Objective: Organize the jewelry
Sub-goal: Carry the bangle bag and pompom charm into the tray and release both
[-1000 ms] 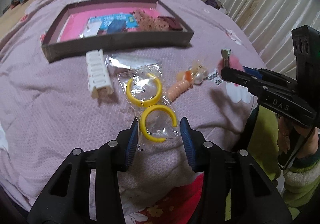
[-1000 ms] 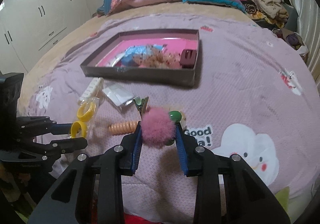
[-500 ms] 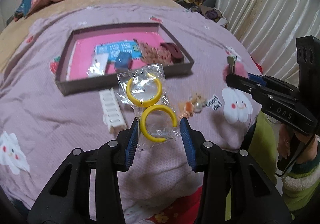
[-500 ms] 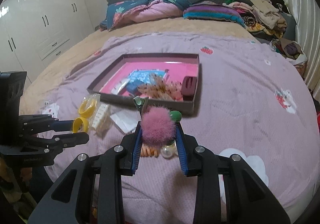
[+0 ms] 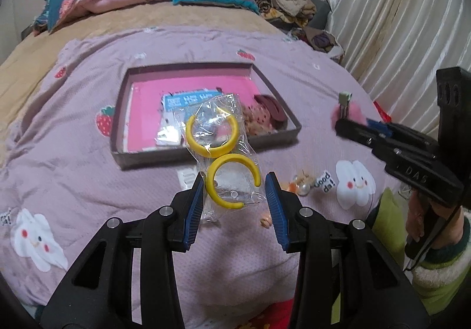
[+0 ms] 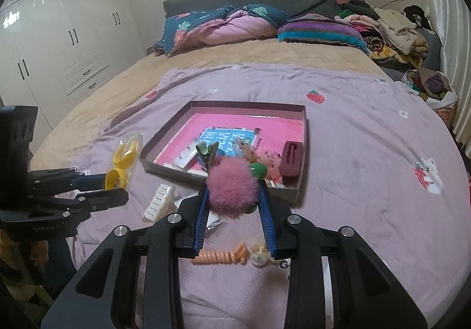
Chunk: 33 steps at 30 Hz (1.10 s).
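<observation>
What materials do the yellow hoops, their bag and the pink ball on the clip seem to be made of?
Yellow hoops: probably plastic or resin, since they are smooth, opaque and evenly coloured.
Bag: thin clear plastic film; it is transparent, wrinkled and shows glare.
Pink ball: fur or faux fur, with a fuzzy, soft outline; which of the two I cannot tell.

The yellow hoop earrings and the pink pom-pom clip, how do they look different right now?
The yellow hoop earrings are smooth, hard open rings sealed in a clear plastic bag; the pink pom-pom clip is one fluffy ball, unbagged, with a green metal clip sticking up. The earrings sit in the left gripper, the pom-pom clip in the right gripper. Both are held up above the bedspread, in front of the open box.
</observation>
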{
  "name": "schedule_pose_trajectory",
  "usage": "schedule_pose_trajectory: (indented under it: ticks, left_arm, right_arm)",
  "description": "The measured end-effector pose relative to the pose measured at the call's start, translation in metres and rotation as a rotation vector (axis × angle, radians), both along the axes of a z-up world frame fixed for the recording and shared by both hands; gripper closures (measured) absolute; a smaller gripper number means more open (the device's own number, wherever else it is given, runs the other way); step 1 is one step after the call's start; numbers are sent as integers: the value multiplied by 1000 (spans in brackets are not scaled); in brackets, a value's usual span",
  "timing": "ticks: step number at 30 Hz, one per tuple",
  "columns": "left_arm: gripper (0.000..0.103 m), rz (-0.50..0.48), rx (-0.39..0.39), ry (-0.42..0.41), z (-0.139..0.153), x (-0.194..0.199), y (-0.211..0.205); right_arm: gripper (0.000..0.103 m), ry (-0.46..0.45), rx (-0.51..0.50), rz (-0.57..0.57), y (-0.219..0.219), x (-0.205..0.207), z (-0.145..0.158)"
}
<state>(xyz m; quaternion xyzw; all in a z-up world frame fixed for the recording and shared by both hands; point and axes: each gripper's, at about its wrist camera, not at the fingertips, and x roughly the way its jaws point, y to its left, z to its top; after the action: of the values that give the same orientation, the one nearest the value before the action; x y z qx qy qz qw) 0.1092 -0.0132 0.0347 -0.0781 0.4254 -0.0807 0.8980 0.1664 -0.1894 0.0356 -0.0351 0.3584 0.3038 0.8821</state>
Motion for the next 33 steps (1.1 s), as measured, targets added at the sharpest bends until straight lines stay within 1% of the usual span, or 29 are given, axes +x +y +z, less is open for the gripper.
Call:
schedule_pose_trajectory:
  ticks: [13,23,33]
  left_arm:
    - [71,47,-11,-45,21,23,30]
    - [71,65,-21,-35,21,49,46]
    - [71,69,-35,-24,17,77,54]
  right_arm:
    - [73,-21,7,32,28,20,17]
    - [73,-42,11,29,40,37,33]
    - [73,-57,12,11,49,58,48]
